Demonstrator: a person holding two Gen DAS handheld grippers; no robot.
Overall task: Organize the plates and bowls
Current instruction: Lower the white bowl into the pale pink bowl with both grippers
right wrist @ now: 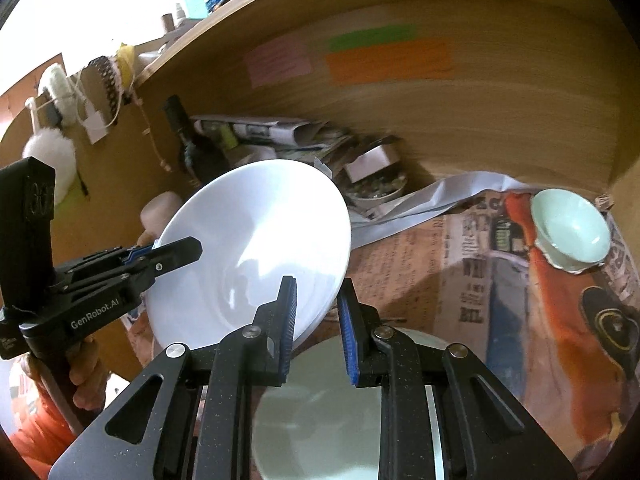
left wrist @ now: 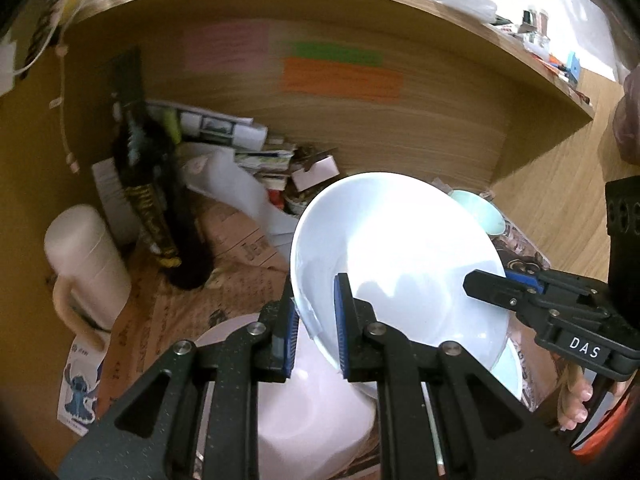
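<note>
A white plate (left wrist: 396,248) is held tilted in the air between both grippers. My left gripper (left wrist: 318,324) is shut on its near-left rim; it shows in the right wrist view (right wrist: 176,254) clamping the plate (right wrist: 256,248). My right gripper (right wrist: 318,328) is shut on the plate's lower right rim; it shows in the left wrist view (left wrist: 492,284). A pink plate (left wrist: 304,412) lies under the left gripper. A pale green plate (right wrist: 344,408) lies under the right gripper. A small mint bowl (right wrist: 572,232) stands at the right; its rim shows in the left wrist view (left wrist: 480,208).
Newspaper (right wrist: 460,272) covers the table. A dark bottle (left wrist: 152,184), a white lidded mug (left wrist: 84,268) and piled papers (left wrist: 240,148) stand at the back under a wooden shelf (left wrist: 360,8). A small dish of bits (right wrist: 376,188) sits by the back wall.
</note>
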